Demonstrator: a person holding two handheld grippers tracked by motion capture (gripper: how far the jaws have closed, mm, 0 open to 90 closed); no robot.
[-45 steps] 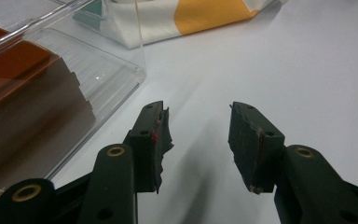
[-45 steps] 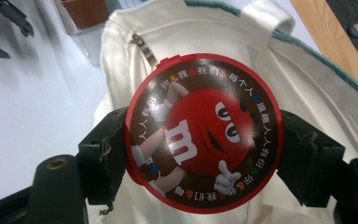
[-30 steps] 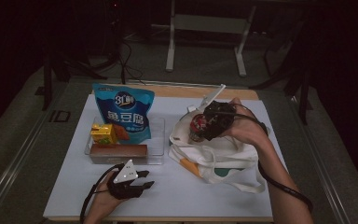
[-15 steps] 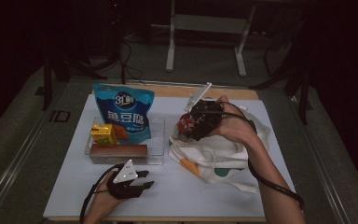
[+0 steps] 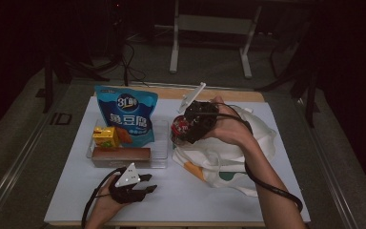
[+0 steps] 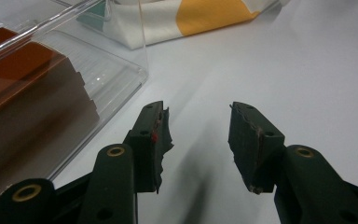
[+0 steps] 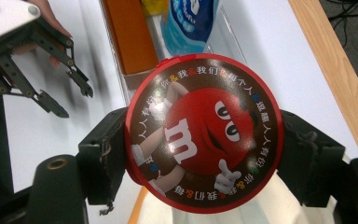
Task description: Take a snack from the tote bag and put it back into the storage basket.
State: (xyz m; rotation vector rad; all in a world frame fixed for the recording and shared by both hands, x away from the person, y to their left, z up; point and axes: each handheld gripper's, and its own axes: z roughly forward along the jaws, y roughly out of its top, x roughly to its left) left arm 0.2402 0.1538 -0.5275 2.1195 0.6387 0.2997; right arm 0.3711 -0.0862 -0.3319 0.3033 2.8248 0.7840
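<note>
Right tongs (image 7: 204,135) carried candy tin (image 7: 204,133) toward clear tray (image 5: 159,143).

Black tongs (image 6: 198,144), brass-ringed pivots, worn pads; grey three-cornered plate, black cable trailing; bare forearms.

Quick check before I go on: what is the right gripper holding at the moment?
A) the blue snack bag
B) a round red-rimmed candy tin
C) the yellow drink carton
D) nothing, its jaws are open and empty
B: in the right gripper view, the right gripper has its two black jaws pressed against opposite sides of the round red-rimmed candy tin, held above the white cloth bag.
</note>
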